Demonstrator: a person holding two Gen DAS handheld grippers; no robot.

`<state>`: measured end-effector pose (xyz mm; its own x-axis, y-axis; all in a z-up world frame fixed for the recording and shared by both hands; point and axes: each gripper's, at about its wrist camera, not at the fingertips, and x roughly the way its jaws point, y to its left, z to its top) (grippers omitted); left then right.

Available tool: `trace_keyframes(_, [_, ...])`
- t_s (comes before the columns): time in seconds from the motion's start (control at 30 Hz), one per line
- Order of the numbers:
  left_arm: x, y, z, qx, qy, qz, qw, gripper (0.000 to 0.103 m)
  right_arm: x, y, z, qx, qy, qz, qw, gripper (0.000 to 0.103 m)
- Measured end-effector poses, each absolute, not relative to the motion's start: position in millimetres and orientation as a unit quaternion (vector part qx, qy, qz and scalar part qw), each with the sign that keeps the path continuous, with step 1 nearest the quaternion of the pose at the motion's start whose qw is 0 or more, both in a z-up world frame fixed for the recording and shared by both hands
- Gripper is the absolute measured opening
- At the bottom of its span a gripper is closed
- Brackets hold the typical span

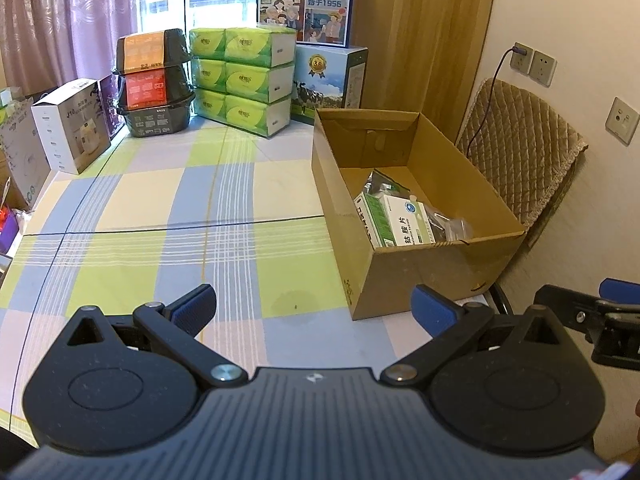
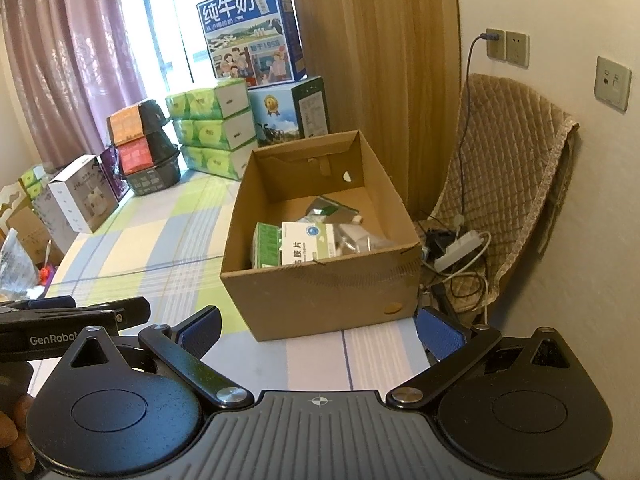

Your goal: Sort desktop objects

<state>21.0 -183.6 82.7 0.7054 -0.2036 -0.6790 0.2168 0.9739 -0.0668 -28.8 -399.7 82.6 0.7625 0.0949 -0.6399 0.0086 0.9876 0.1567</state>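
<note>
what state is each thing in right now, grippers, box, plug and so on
left hand-held gripper: open, holding nothing
right hand-held gripper: open, holding nothing
cardboard box: top open, upright on the table
medicine cartons: lying inside the cardboard box
clear packets: inside the cardboard box, behind the cartons
wall socket: cable plugged in
tissue packs: stacked, wrapped

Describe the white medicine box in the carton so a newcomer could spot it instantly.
Find the open brown cardboard carton on the checked tablecloth, near the quilted chair. Against its near wall lies the white medicine box with a blue round logo, beside a green box; only it is white.
</note>
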Motion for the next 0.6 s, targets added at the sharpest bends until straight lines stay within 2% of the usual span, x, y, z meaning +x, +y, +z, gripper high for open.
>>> trace_keyframes(0.6, [19.9, -187.3, 79.4, 0.008, 0.371, -0.118, 0.921, 0.102, -31.2, -399.8, 79.6, 0.073, 0.348, 0.015, 0.934, 0.101])
